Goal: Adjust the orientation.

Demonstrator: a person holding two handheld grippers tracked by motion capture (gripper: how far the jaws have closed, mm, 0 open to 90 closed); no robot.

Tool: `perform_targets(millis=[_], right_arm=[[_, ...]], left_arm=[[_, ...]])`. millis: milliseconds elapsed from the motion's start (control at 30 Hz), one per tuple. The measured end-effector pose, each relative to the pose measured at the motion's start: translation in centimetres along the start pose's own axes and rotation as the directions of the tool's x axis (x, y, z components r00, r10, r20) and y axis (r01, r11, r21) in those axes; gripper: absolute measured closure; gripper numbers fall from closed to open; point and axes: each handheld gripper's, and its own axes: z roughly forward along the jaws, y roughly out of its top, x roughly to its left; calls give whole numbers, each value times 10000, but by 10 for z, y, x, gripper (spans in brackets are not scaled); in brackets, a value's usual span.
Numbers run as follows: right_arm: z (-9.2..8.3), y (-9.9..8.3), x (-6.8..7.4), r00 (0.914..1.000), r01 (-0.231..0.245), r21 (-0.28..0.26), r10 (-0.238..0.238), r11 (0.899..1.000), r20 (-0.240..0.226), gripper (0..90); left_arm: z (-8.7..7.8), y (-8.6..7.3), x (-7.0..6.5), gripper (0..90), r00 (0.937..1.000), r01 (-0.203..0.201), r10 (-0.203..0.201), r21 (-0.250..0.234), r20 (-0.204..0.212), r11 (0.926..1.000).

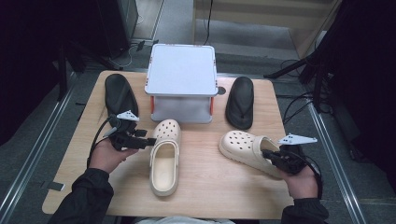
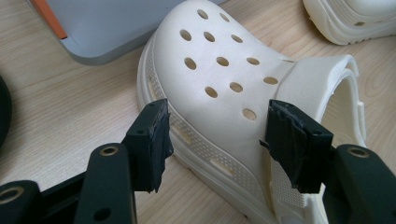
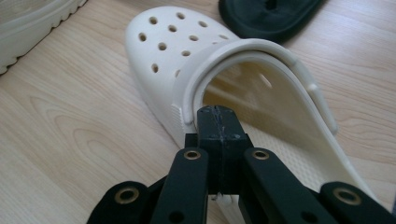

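Note:
Two cream clogs lie on the wooden table (image 1: 210, 186). The left clog (image 1: 164, 158) (image 2: 219, 79) points its toe away from me. My left gripper (image 1: 152, 140) (image 2: 224, 144) is open, its pads (image 2: 149, 144) standing apart at that clog's side near the strap hinge, not pressing it. The right clog (image 1: 243, 144) (image 3: 173, 51) lies with its toe to the left. My right gripper (image 1: 273, 156) (image 3: 217, 126) is shut at the rim of its heel opening, just beside the strap. Its pads meet with nothing visible between them.
A grey two-level stand (image 1: 182, 70) (image 2: 93, 28) with orange posts sits at the table's far middle. One black flip-flop (image 1: 119, 93) lies left of it, another (image 1: 240, 102) (image 3: 271, 14) right of it. Bare wood stretches along the front edge between the clogs.

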Motion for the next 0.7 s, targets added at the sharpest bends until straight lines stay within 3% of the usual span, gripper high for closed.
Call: perform_targets(millis=[367,567,700], right_arm=[[5,4,20,9969,319,120,-309,9994,-723,900],[8,6,30,9912,155,74,-144,9999,-1317,900],[10,8,36,9895,243,41,-235,9997,-1425,900]], left_arm=[[0,0,0,407,10000,-2,2,-8,8,10000],[-1,0,-1,407,10000,10,-10,10,17,10000],[-1,0,-1,407,10000,22,-22,7,30,10000]])
